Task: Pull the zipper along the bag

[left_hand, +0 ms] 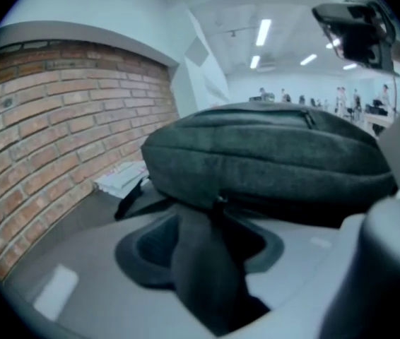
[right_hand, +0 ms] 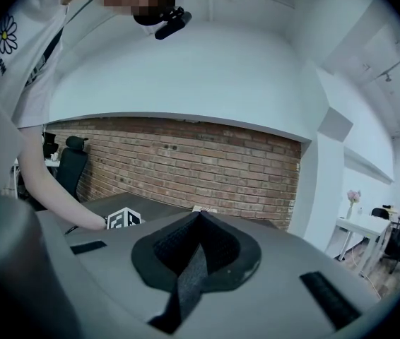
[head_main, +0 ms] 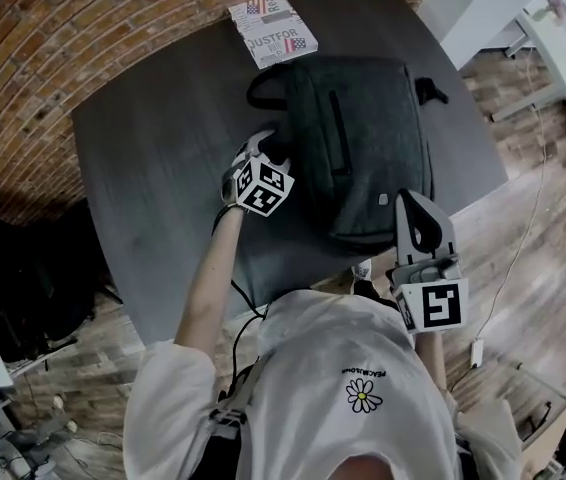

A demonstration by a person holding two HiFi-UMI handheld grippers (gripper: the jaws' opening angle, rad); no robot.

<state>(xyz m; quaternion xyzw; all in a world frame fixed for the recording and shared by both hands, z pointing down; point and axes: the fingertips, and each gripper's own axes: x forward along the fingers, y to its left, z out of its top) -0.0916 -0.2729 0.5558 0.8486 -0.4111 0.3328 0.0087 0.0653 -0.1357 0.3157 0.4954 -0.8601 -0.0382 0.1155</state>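
A dark grey bag [head_main: 363, 148] lies flat on the dark table [head_main: 153, 148], with a vertical pocket zipper [head_main: 338, 133] on its top face. My left gripper [head_main: 266, 146] is at the bag's left edge. In the left gripper view the bag [left_hand: 271, 154] fills the middle, and a strip of its dark fabric [left_hand: 203, 260] runs from its near corner down between the jaws of my left gripper [left_hand: 214, 221], filling the gap. My right gripper [head_main: 413, 203] stands upright at the table's front edge, off the bag. Its jaws meet in the right gripper view [right_hand: 200, 221] with nothing between them.
A printed book [head_main: 273, 28] lies at the table's far edge, just behind the bag. A brick wall [left_hand: 51, 119] runs along the left. A white desk [head_main: 553, 28] stands at the upper right, and a cable [head_main: 523, 238] trails across the wooden floor.
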